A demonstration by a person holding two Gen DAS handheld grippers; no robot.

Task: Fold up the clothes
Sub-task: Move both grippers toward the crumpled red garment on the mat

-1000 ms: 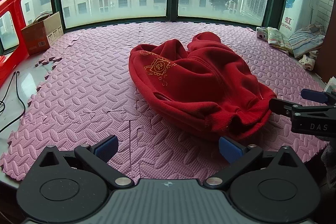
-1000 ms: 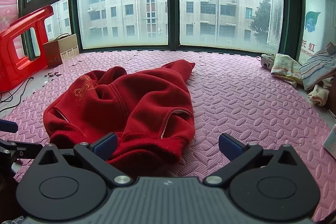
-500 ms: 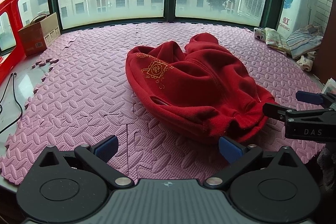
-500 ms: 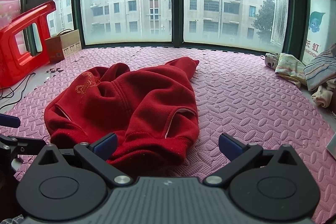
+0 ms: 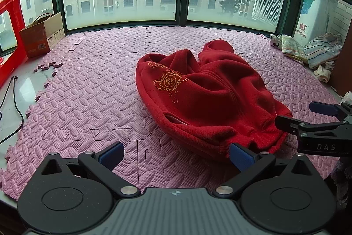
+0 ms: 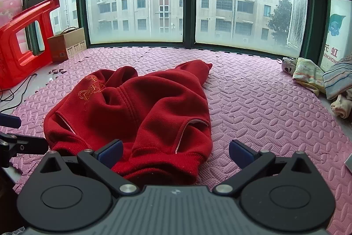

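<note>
A: How do the tools stand?

B: The left tool [image 5: 175, 152] is spread wide and holds nothing; its right fingertip sits just at the ribbed hem of the red sweatshirt [image 5: 211, 98]. The right tool [image 6: 176, 152] is equally wide and empty, with the hem bunched between and just ahead of its fingers.

A: And where does the garment lie?

B: It lies crumpled in a heap on the pink foam mat [image 5: 88, 85], not flat and not folded. Seen from the left tool it is ahead and to the right; from the right tool it is straight ahead and slightly left. Its long axis runs away from both tools toward the window [image 6: 136, 6], hem nearest, and a bunched end farthest.

A: Which hand is nearer?

B: Both are at the hem edge, one toward each end of it, though the right tool seems more squarely over the fabric. In the left view the right tool shows at the hem's right corner.

A: So the coming move?

B: Judging by this, each tool would need to close on its own end of the hem so the sweatshirt can be spread.
</note>
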